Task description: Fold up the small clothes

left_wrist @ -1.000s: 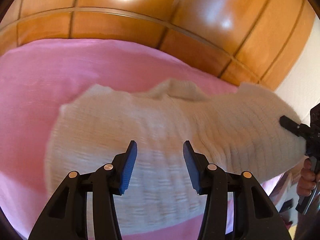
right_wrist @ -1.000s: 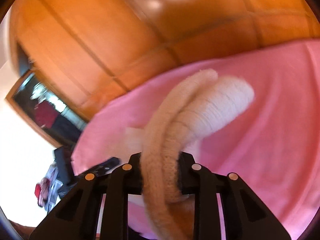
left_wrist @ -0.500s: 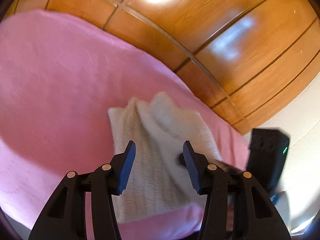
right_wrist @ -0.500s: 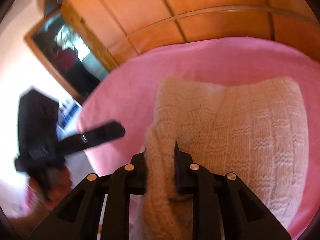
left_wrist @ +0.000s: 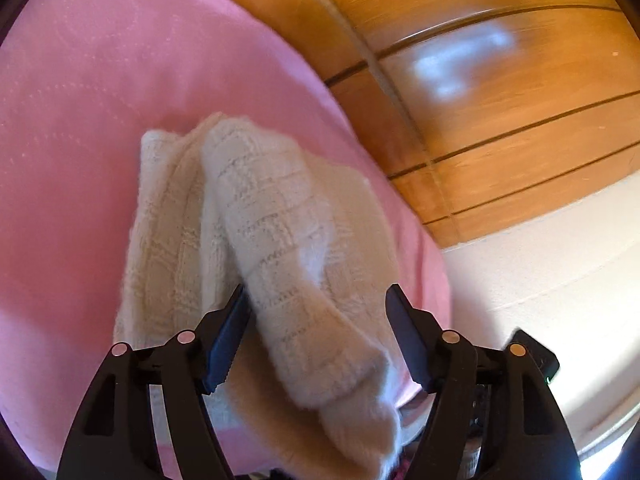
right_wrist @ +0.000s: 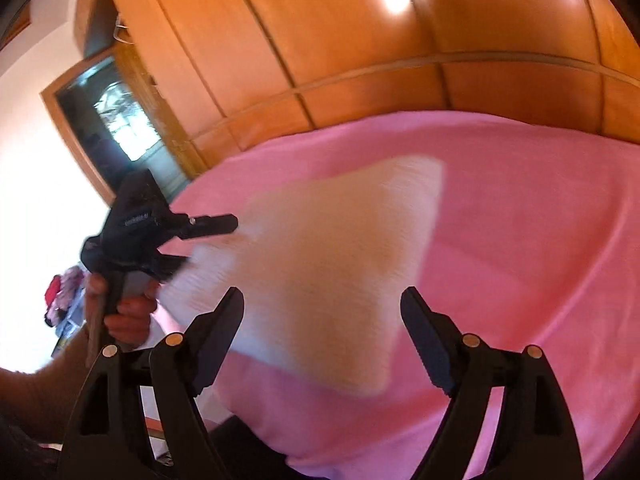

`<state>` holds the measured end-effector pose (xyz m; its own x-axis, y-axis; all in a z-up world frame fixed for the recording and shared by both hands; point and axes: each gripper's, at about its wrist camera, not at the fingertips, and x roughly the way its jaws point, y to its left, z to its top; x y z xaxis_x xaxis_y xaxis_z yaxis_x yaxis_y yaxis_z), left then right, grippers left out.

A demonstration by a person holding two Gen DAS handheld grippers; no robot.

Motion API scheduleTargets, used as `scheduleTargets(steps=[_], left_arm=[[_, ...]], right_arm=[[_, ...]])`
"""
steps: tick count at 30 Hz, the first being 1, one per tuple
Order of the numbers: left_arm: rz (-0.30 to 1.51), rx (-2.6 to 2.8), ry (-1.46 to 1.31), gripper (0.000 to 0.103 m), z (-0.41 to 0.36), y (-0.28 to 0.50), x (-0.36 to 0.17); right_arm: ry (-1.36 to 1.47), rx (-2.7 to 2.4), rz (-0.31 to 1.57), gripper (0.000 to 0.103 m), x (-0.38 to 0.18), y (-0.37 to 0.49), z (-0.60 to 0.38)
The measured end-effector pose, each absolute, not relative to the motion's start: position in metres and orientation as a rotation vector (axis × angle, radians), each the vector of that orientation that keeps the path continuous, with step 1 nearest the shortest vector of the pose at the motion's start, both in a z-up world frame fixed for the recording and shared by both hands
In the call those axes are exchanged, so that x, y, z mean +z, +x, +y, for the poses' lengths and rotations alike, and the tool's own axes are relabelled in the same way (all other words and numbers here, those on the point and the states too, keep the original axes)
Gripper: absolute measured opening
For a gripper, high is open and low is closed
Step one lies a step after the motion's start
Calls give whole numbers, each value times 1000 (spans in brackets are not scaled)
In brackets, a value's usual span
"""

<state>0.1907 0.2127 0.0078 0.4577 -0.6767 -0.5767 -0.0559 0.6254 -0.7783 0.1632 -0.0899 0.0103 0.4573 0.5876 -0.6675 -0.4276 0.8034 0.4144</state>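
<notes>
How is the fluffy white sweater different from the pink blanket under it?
The sweater is cream-white, while the blanket is pink. The sweater is small and bunched into folds; the blanket is large and spread nearly flat. The sweater has a bumpy knitted pattern of squares; the blanket looks smooth, with only faint dotted lines. Both are soft cloth, and the sweater lies on the blanket.

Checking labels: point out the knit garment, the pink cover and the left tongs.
Garment (left_wrist: 280,216), left wrist view, top folded layer.
Cover (right_wrist: 520,208), right wrist view, bare part.
Left tongs (right_wrist: 208,246), right wrist view, between the tips.
</notes>
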Motion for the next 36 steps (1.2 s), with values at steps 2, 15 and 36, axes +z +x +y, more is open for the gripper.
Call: scheduleTargets(steps=[2, 15, 36], left_arm=[[1048, -409, -757, 38, 200, 196, 10], [964, -52, -57, 21, 151, 185, 4], [849, 29, -36, 60, 161, 157, 26]], right_arm=[[184, 631, 908, 80, 1, 163, -86], [-45, 736, 970, 79, -64, 153, 20], [92, 603, 866, 79, 19, 237, -32]])
